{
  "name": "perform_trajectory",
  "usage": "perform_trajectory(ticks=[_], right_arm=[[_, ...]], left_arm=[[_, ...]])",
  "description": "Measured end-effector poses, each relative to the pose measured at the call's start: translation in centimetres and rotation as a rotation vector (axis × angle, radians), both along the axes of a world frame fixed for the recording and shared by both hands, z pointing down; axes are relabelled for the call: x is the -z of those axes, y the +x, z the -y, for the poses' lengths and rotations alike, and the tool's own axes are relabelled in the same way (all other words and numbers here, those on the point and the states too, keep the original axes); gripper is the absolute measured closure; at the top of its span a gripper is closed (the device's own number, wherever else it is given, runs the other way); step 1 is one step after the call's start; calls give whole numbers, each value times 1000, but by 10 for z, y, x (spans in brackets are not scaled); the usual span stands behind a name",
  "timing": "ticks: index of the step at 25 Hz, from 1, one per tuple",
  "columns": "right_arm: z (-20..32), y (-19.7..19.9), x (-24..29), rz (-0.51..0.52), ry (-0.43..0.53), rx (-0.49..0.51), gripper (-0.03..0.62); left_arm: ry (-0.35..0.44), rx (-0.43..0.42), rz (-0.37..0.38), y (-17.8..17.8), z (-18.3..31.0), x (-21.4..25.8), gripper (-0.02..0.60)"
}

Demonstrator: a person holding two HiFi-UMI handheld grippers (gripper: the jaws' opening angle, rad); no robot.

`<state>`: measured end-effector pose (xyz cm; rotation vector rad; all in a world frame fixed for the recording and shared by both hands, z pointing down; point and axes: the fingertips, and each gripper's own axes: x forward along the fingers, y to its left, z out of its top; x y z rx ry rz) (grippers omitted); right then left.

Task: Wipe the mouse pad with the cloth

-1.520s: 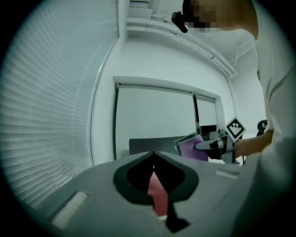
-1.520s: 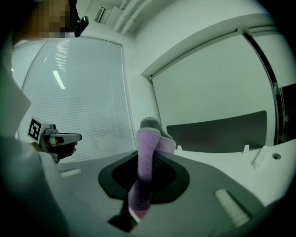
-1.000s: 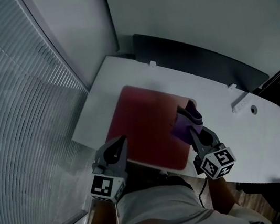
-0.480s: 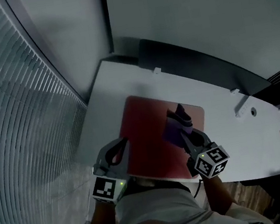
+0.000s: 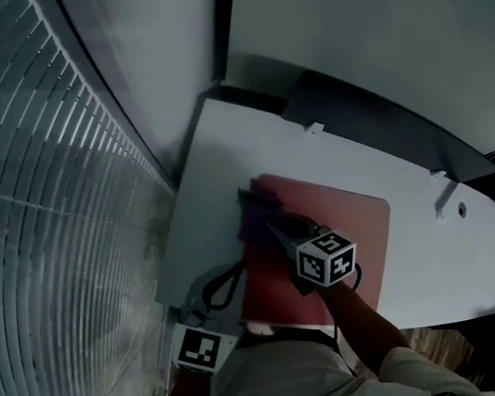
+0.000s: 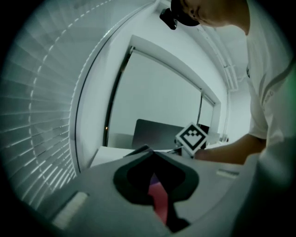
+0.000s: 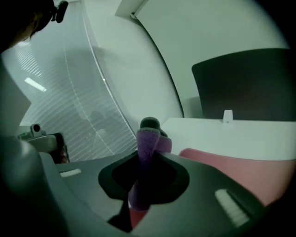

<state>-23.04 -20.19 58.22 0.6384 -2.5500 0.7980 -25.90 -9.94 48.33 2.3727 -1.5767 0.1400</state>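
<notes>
As the head view shows: the red mouse pad (image 5: 343, 237) lies flat on the white desk (image 5: 417, 201), near the window blinds (image 5: 33, 209).
Cloth: the purple cloth (image 5: 255, 212) sits on the far left corner of the mouse pad, close to the desk's left edge.
Right gripper: the right gripper (image 5: 273, 227) reaches across the pad. Its jaws are squeezed tight on the cloth.
Left gripper: the left gripper (image 5: 239, 273) lies low at the pad's near left edge. Its tips touch the edge or are just beside it.
Only in the right gripper view: the cloth (image 7: 147, 139) stands up in a bunch from between the jaws of the right gripper (image 7: 145, 159). The pad (image 7: 240, 169) shows pink-red to the right. A small white clip (image 7: 226, 115) stands at the back of the desk, in front of a dark panel (image 7: 247, 83).
Only in the left gripper view: the left gripper (image 6: 149, 151) has its jaw tips pressed together, with nothing between them. A thin red strip of the pad (image 6: 159, 196) peeks through the slot lower down. The right gripper's marker cube (image 6: 192, 136) and the person's bare arm (image 6: 231, 150) show past the tips.
Only in the head view: the whole pad, both grippers at once, and the left gripper's marker cube (image 5: 200, 349).
</notes>
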Motion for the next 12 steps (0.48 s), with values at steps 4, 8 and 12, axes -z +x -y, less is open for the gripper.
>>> perform_trajectory(ticks=[4, 8, 12], right_arm=[[29, -18, -56, -77, -96, -42, 546], [47, 0, -89, -143, -169, -100, 545], [57, 27, -93, -173, -182, -149, 545]], left_arm=[[-16, -17, -6, -2, 3, -3, 578], [-31, -24, 1, 3, 4, -3, 578], [-41, -15, 0, 10, 7, 2, 578]])
